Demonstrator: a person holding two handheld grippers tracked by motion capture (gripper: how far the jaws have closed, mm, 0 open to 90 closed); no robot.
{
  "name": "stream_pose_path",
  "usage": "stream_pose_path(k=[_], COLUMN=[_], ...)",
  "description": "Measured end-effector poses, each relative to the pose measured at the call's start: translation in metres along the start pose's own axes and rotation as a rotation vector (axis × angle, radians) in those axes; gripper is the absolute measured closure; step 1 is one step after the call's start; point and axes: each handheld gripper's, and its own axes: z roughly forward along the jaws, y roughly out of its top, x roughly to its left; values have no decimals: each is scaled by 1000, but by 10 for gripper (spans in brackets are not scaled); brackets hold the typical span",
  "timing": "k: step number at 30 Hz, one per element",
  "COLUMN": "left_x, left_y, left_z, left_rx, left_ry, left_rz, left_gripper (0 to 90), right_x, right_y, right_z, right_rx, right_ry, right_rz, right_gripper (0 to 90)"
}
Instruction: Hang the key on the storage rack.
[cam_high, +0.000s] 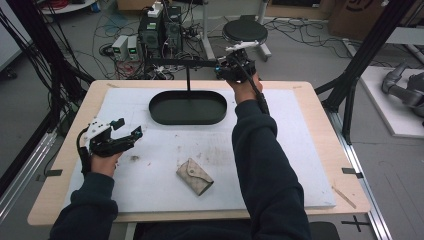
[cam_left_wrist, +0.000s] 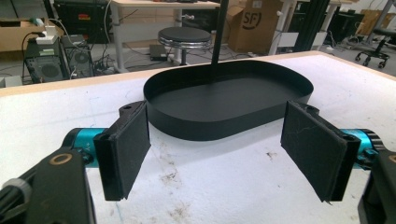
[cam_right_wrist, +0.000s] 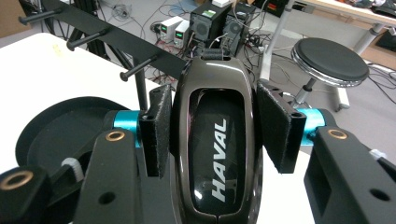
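Key fob (cam_right_wrist: 215, 140) clamped in right gripper (cam_right_wrist: 212, 135) beside rack (cam_high: 182, 63) at worktop's far edge, left gripper (cam_left_wrist: 217, 154) jaws wide apart near left edge, pouch (cam_high: 194, 176) near front edge.

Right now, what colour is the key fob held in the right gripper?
Glossy dark brown-black, with white HAVAL lettering; the key fob shows best in the right gripper view.

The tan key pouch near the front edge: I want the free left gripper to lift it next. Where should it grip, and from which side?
Probably from above, jaws across the narrow width of the key pouch. It lies flat and skewed on the white mat, flap up, so turn the left gripper to match. Its jaws stand open, likely wide enough.
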Motion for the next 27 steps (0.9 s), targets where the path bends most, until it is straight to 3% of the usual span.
stream_pose_path(k=[13, 16, 27], left_x=[0, 1, 2], left_y=[0, 0, 0], left_z=[0, 0, 0], left_rx=[0, 1, -5], left_ry=[-3, -1, 0], left_rz=[0, -2, -9], left_gripper=[237, 237, 237], right_x=[5, 8, 15], right_y=[3, 4, 9], right_z=[-11, -15, 4], right_rx=[-6, -23, 2], right_ry=[1, 20, -7], right_rz=[-37, -43, -40], right_gripper=[496, 496, 496])
